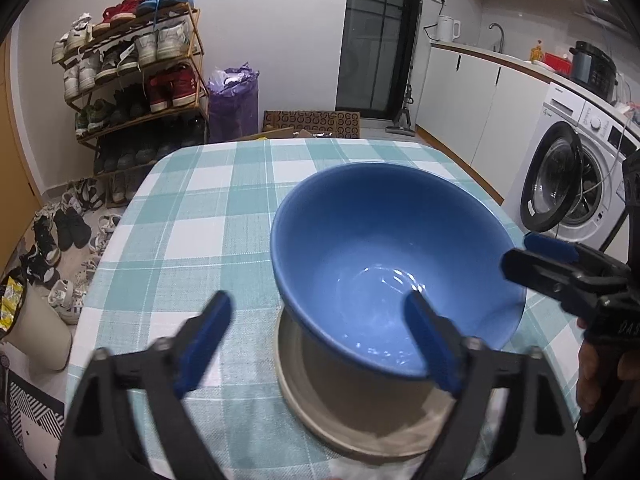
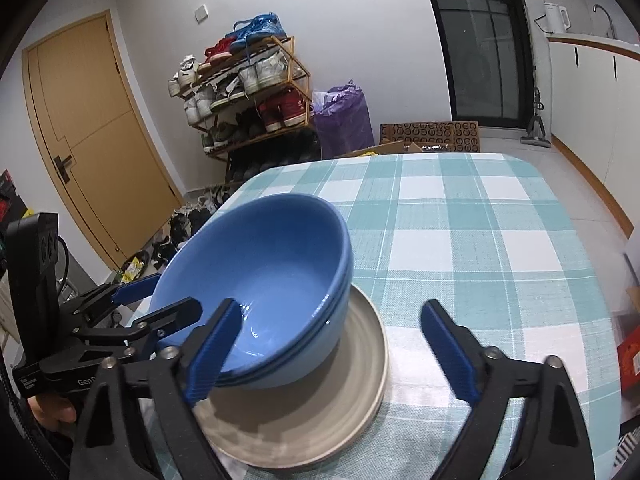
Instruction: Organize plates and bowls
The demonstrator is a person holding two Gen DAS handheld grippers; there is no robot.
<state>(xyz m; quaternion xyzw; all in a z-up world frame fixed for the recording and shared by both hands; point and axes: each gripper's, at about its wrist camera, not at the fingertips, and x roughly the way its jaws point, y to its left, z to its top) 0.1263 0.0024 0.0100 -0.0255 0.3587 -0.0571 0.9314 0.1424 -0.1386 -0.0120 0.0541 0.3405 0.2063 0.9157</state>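
Two nested blue bowls (image 1: 380,248) (image 2: 272,248) sit slightly tilted on a stack of grey plates (image 1: 360,420) (image 2: 320,400), near the front of the table with the green checked cloth (image 1: 200,220) (image 2: 480,240). My left gripper (image 1: 324,340) is open; its right finger reaches over the bowl's near rim and its left finger stands over the cloth. It also shows at the left of the right wrist view, the left gripper (image 2: 176,292) straddling the rim without pressing. My right gripper (image 2: 332,344) is open, left finger over the bowl's edge, right finger beside the plates. The right gripper (image 1: 516,254) shows at the bowl's right rim.
Beyond the table's far edge stand a shoe rack (image 1: 132,68) (image 2: 248,92), a purple bag (image 1: 234,100) and a dark glass door (image 1: 376,32). A washing machine (image 1: 572,168) is at the right, a bin (image 1: 36,332) and loose shoes on the floor at the left. A hand (image 1: 592,368) holds the right gripper.
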